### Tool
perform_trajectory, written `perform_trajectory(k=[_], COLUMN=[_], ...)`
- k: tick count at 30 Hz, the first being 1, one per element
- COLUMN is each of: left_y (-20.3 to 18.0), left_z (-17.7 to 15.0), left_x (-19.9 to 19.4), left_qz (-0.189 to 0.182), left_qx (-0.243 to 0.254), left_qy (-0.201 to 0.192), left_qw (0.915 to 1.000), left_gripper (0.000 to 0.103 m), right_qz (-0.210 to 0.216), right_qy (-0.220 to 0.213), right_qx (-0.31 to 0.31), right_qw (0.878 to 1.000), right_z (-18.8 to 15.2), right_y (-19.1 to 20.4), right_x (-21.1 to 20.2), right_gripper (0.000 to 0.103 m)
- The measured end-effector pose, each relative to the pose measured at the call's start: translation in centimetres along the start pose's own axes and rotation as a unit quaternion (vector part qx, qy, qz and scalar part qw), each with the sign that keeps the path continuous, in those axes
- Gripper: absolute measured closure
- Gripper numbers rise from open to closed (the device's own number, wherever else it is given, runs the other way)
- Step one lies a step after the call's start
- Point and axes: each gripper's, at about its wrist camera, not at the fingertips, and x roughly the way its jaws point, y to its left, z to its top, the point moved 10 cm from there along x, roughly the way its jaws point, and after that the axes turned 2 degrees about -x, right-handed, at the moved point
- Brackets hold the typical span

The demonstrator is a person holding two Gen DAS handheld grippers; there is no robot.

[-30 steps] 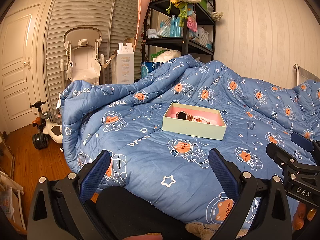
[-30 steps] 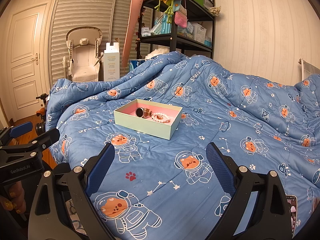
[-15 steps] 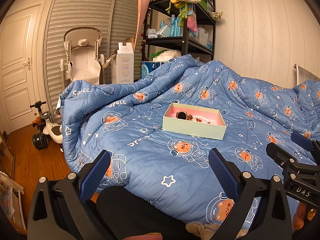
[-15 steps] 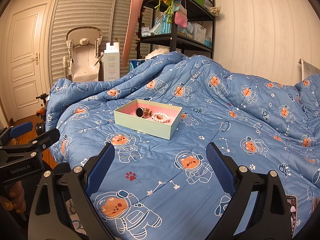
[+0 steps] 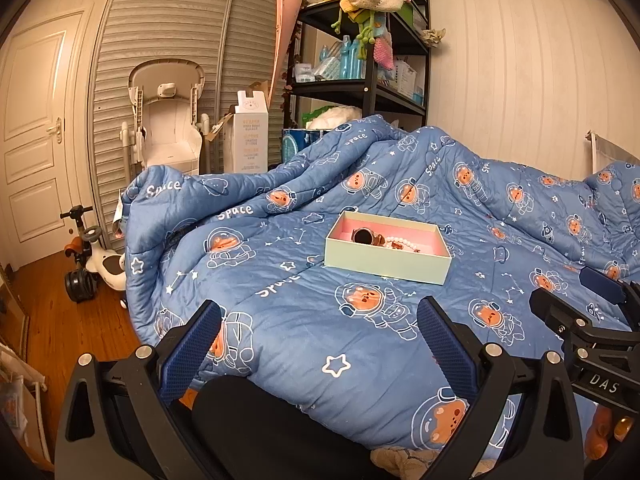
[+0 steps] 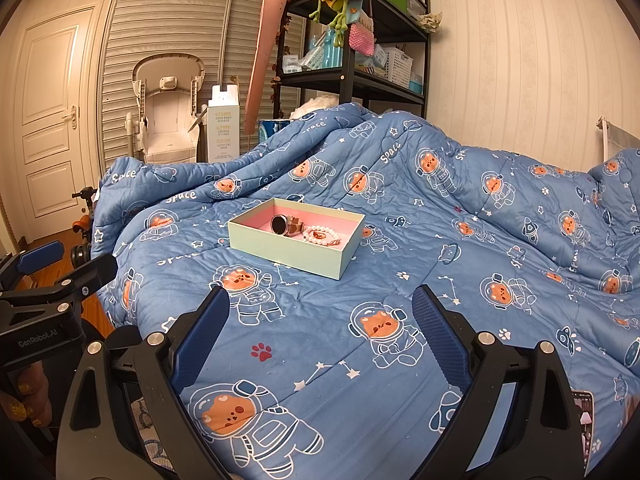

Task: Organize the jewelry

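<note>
A pale green box (image 5: 384,265) (image 6: 288,254) with a pink lining lies on the blue quilt, well ahead of both grippers. Inside it sit a rose-gold watch (image 6: 285,225) (image 5: 363,236) and a pearl bracelet (image 6: 322,236) (image 5: 400,243). My left gripper (image 5: 318,340) stands open over the quilt's near edge, nothing between its fingers. My right gripper (image 6: 320,332) is open too, empty, above the quilt. Each gripper shows at the side of the other's view.
The blue astronaut-bear quilt (image 6: 460,248) covers the bed. A black shelf unit (image 5: 360,92) with clutter stands behind it. A white baby chair (image 5: 166,132), a tall carton (image 5: 250,140) and a ride-on toy (image 5: 90,256) stand on the wooden floor at left. A phone (image 6: 582,410) lies at bottom right.
</note>
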Motion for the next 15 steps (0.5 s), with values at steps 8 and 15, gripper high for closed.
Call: perform_trajectory(k=[8,15], left_y=[0.30,0.31], left_z=[-0.09,-0.07], left_x=[0.20,0.19], left_qz=[0.002,0.002], left_qx=[-0.003,-0.003], left_qy=[0.008,0.007], left_qw=[1.0000,1.0000], left_gripper=[0.007,0.007], right_qz=[0.000,0.000], right_qy=[0.000,0.000], right_qx=[0.000,0.000], right_qw=[1.000,1.000], right_z=[0.00,0.01], right_y=[0.02,0.02], right_x=[0.00,0.00], right_gripper=[0.012,0.012])
